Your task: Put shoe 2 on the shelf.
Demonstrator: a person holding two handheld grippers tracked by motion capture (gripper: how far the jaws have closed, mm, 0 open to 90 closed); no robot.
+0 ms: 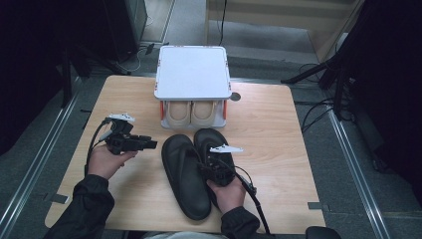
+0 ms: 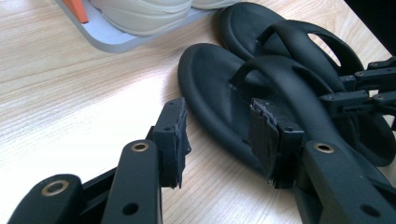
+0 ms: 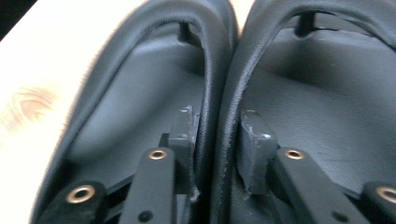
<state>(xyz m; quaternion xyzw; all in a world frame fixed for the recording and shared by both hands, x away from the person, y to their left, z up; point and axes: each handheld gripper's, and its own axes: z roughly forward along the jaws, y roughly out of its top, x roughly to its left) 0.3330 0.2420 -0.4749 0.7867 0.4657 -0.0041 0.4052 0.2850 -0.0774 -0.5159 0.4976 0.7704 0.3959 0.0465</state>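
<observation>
Two black flip-flop sandals lie side by side mid-table, the left sandal (image 1: 184, 179) and the right sandal (image 1: 211, 139). My right gripper (image 1: 208, 163) sits over them. In the right gripper view it (image 3: 219, 140) is shut on the two inner straps, pressing the left sandal's strap (image 3: 208, 84) against the right sandal's strap (image 3: 236, 84). My left gripper (image 1: 148, 144) hovers just left of the sandals, pointing at them. In the left gripper view it (image 2: 219, 140) is open with nothing between its jaws, the left sandal (image 2: 210, 88) just beyond.
A shoe rack with a grey top (image 1: 193, 72) stands at the table's back middle. A pair of beige shoes (image 1: 191, 113) sits on its lower shelf, just behind the sandals. The wooden table (image 1: 278, 139) has bare room at right and left.
</observation>
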